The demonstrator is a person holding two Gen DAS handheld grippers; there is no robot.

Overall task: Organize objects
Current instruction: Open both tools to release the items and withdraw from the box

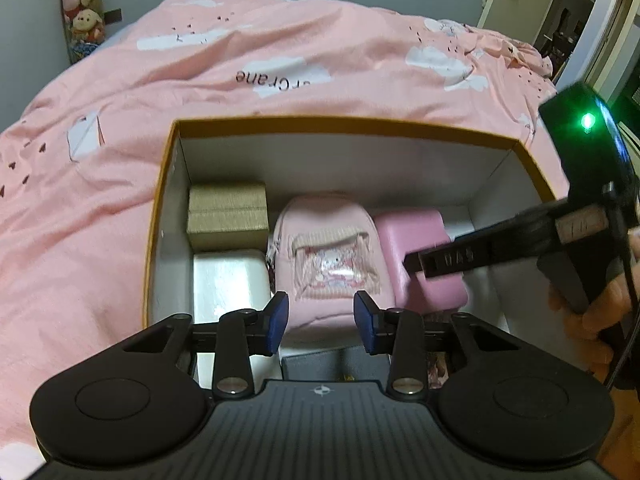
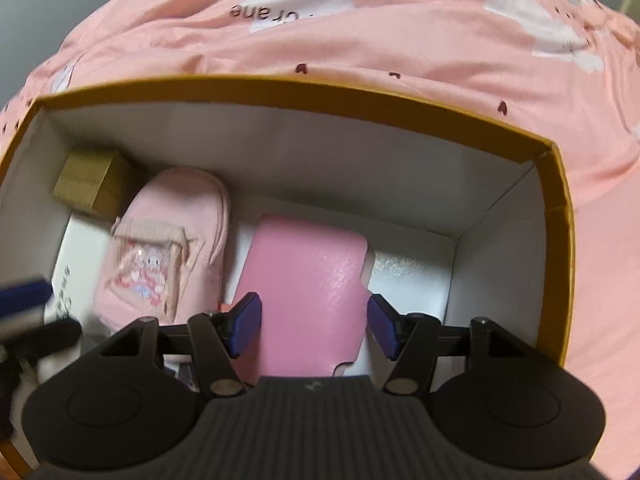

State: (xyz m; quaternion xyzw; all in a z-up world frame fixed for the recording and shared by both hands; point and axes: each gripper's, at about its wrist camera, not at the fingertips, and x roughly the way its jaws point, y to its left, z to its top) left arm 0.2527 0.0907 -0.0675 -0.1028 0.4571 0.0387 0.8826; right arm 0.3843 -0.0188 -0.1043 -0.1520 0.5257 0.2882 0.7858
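While the open yellow-rimmed box [image 1: 304,122] sits on the bed's pink quilt [image 1: 280,40], both tools hang over its near side, pointing steeply down into it. Along the box's left wall lie a tan woven box [image 1: 228,210] in the far left corner and a glossy white box [image 1: 230,276] just nearer, the two touching. A pale pink pouch [image 1: 328,248] with a cartoon print on a clear window lies in the middle of the floor, against both of them on its left. To its right lies a pink leather-look case [image 2: 304,292], lengthwise toward the far wall. At the near wall a dark grey box [image 1: 312,364] shows below the pouch, partly hidden.

The left hand-held gripper [image 1: 321,322] stands about half open above the near end of the pouch; its blue pads [image 1: 278,320] are apart from the fabric and hold nothing. The right hand-held gripper [image 2: 314,330] is spread about halfway, a pad at each side of the pink case's near end; no pad clearly presses on the case, though whether the right one grazes its edge I cannot tell. From the left wrist view the right tool comes in over the box's right wall, a hand [image 1: 588,312] around its handle.
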